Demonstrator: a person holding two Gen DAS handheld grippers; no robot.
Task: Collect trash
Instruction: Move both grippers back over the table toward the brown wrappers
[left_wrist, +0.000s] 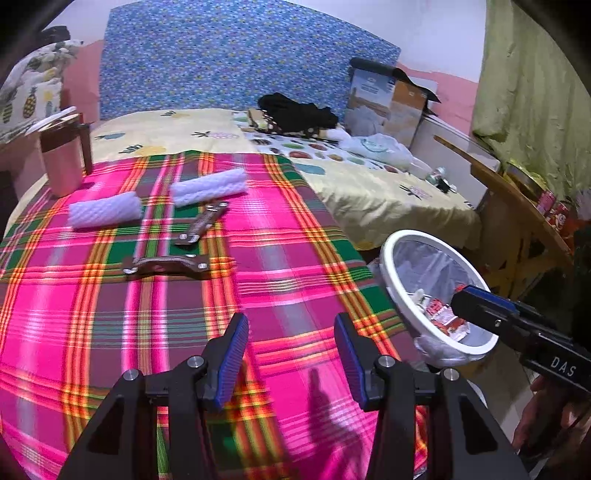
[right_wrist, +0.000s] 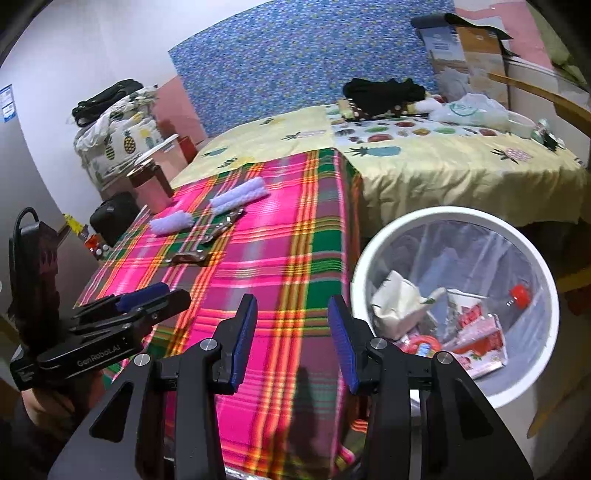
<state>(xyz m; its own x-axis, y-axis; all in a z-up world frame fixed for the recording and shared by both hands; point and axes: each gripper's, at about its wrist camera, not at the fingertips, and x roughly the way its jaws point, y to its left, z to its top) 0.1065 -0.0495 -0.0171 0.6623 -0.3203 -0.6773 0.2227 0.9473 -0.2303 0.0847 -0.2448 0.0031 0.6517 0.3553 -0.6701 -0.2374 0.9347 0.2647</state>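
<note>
1. Plaid cloth (left_wrist: 229, 295) in pink, green and orange is covering the near part of the bed, and its right edge is dropping off just beside the white bin (right_wrist: 458, 302).
2. Two white foam rolls (left_wrist: 208, 187) are lying side by side toward the far left of the plaid cloth, with two brown wrappers (left_wrist: 166, 264) just in front of them; one wrapper is touching the nearer edge of the right roll.
3. A pink cup (left_wrist: 62, 162) is standing upright at the cloth's far left corner, near the left roll.
4. Wide bare cloth is lying open between the wrappers and both tools, with nothing on it.
5. The bin is standing on the floor close against the bed's right side, lined with a clear bag and holding crumpled paper and red-and-white packaging (right_wrist: 476, 328).
6. A yellow fruit-print sheet (left_wrist: 369, 192) is filling the bed's far half, carrying black clothing (left_wrist: 295, 110) and a plastic bag near a cardboard box (left_wrist: 388, 103).
7. The left tool (left_wrist: 290, 354) is hovering over the near cloth, angled downward, its blue pads (left_wrist: 232, 354) standing well apart with nothing between them.
8. The right tool (right_wrist: 291, 339) is hanging over the cloth's right edge beside the bin, tilted downward, its jaws parted and empty.
</note>
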